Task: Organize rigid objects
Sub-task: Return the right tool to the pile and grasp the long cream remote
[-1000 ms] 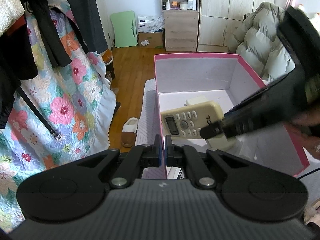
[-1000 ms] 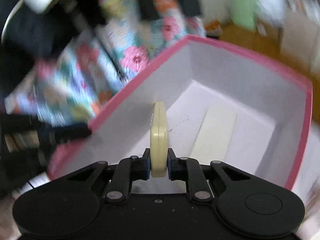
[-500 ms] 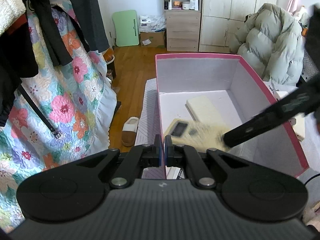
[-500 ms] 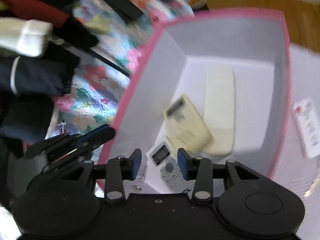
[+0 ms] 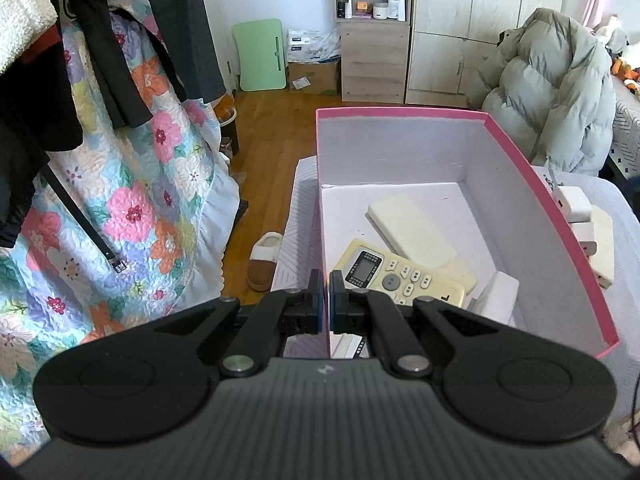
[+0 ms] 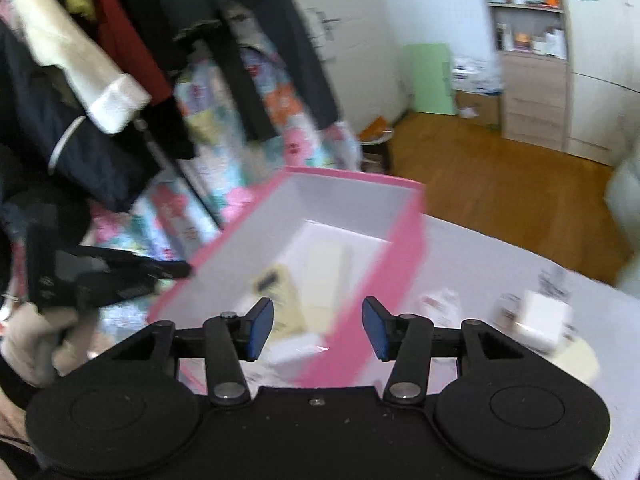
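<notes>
Two yellowed cream remotes (image 5: 404, 276), overlapping, inside pink box (image 5: 552, 216)

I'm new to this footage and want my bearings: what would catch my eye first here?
The pink box with pale inner walls stands out, sitting on the white-covered surface straight ahead. Inside lie two cream remote controls, the buttoned one resting partly over the blank-backed one. The left gripper pinches the box's near-left wall, while the right gripper hangs open above the box's right edge; a floral quilt hangs at left.
</notes>
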Available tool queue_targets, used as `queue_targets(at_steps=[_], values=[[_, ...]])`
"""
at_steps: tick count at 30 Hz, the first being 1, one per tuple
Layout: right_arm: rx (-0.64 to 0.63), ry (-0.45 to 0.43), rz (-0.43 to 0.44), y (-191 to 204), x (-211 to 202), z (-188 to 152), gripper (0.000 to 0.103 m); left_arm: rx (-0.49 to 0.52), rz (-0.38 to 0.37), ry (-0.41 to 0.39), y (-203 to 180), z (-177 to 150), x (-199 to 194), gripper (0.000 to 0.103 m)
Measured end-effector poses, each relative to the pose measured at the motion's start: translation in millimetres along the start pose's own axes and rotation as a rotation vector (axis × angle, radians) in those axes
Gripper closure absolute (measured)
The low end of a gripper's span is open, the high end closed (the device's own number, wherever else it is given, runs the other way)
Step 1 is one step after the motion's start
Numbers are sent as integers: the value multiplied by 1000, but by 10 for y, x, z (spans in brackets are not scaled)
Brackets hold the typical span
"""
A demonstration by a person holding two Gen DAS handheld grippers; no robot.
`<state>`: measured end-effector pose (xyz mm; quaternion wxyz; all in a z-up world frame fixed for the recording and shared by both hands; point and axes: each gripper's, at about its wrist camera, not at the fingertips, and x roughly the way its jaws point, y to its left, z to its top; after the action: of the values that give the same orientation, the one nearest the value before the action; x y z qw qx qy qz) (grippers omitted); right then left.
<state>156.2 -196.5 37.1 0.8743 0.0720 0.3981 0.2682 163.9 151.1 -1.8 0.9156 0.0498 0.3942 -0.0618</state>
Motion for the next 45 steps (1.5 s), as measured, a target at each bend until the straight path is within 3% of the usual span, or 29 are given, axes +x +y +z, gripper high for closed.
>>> queue_targets(at_steps=[4,10,18,20,22,26,29,37,42,45], values=[[99,-8,-64,-366,-61,-243,48,-1,10,-1,-30,-7,-12,101],[163,-25,-278,-738,-15,-615,48,4,27,2,-70,5,-10,101],[281,27,-400,-1021,428,-882,39,-13,28,5,-46,0,-6,101],[273,15,-456,-1028,507,-925,35,-11,28,7,-44,2,-4,101],[208,14,-520,-974,623,-916,23,-8,30,8,-47,3,-3,101],[148,15,-563,-949,710,-913,17,2,36,10,-64,2,0,101],[151,12,-559,-972,687,-939,17,3,36,11,-73,3,0,101],[105,78,-490,-942,402,-1097,42,-1,33,8,-76,9,-4,101],[161,151,-456,-1083,275,-1100,45,-3,31,6,-78,9,-5,101],[144,187,-458,-1139,384,-1027,42,-8,28,1,-78,6,-6,101]])
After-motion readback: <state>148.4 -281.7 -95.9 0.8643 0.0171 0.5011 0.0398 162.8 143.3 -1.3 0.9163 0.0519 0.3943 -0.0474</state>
